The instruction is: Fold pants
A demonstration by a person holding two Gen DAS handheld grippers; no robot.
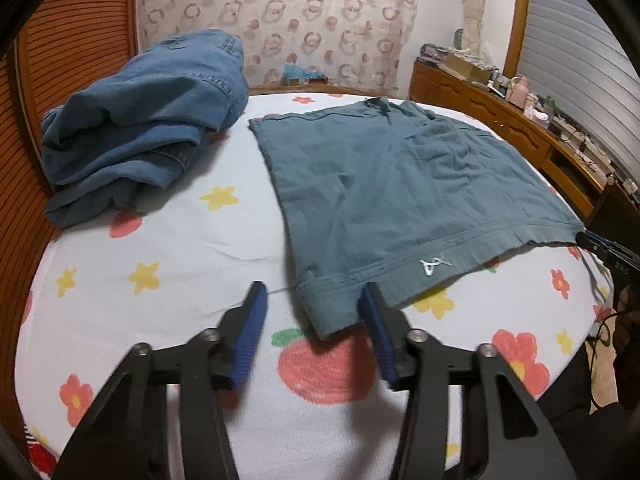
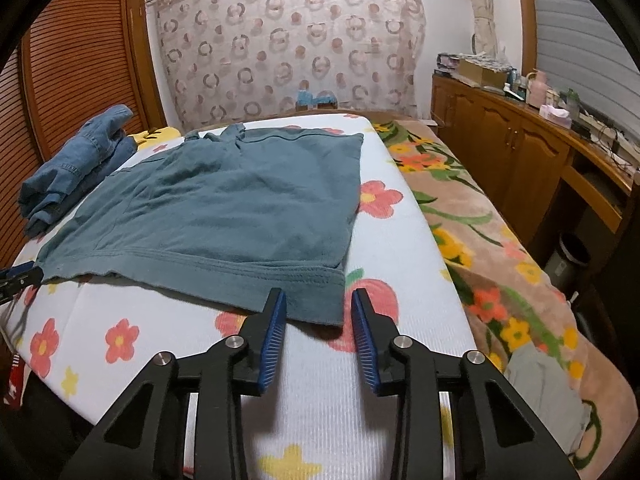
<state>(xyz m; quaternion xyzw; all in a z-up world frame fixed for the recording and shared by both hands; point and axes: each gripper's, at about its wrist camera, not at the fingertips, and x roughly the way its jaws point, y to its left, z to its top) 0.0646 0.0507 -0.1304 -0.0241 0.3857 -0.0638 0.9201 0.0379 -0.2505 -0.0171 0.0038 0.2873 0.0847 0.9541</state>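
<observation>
Teal-grey pants (image 1: pixel 400 184) lie spread flat on the white flower-print cover (image 1: pixel 180 248), waistband toward me, with a small white logo (image 1: pixel 434 266). My left gripper (image 1: pixel 314 294) is open, its jaws on either side of the near left waistband corner. My right gripper (image 2: pixel 318 300) is open, its jaws on either side of the near right waistband corner of the pants (image 2: pixel 224 208). The right gripper's tip (image 1: pixel 600 246) shows at the right edge of the left wrist view; the left gripper's tip (image 2: pixel 16 276) shows at the left edge of the right wrist view.
A heap of blue denim clothing (image 1: pixel 144 120) lies at the back left, also in the right wrist view (image 2: pixel 76 164). A floral blanket (image 2: pixel 500 248) covers the bed on the right. A wooden cabinet (image 2: pixel 520 160) with clutter stands at right; a slatted wardrobe (image 2: pixel 80 60) at left.
</observation>
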